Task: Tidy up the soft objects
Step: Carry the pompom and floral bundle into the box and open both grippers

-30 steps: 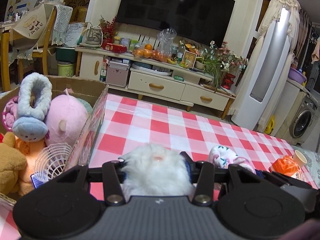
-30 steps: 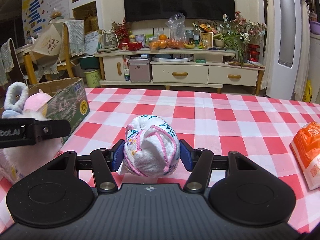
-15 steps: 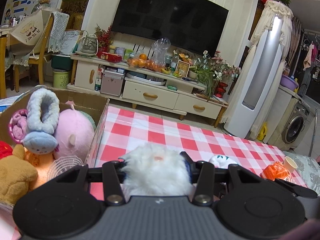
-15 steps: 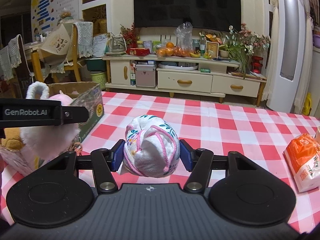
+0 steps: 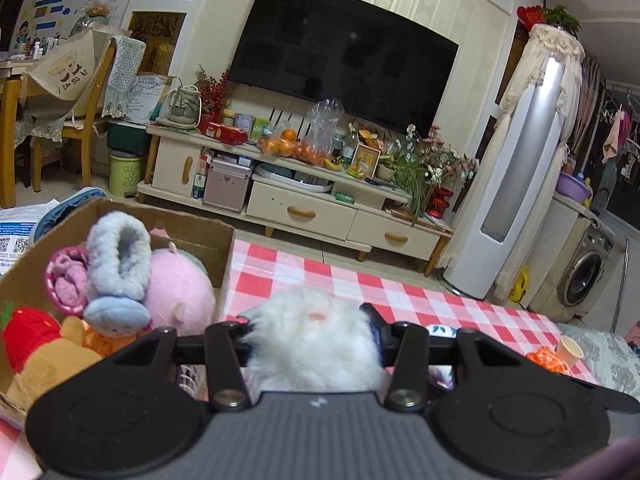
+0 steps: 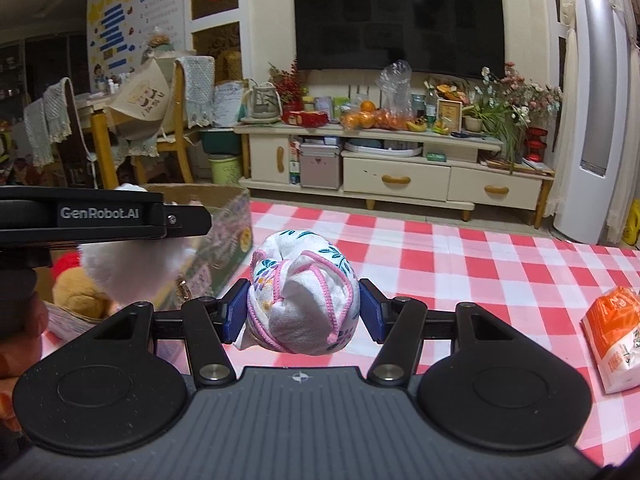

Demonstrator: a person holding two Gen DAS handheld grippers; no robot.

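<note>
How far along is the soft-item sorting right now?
Done: the cardboard box already holds a pink plush, a blue fuzzy slipper and other toys. In hand: the left gripper grips a white fluffy toy; the right gripper grips a floral cloth bundle. Left: boxing both.

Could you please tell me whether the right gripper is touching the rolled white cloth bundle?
Touching: the right wrist view shows the right gripper with both blue pads pressed against the cloth bundle.
</note>
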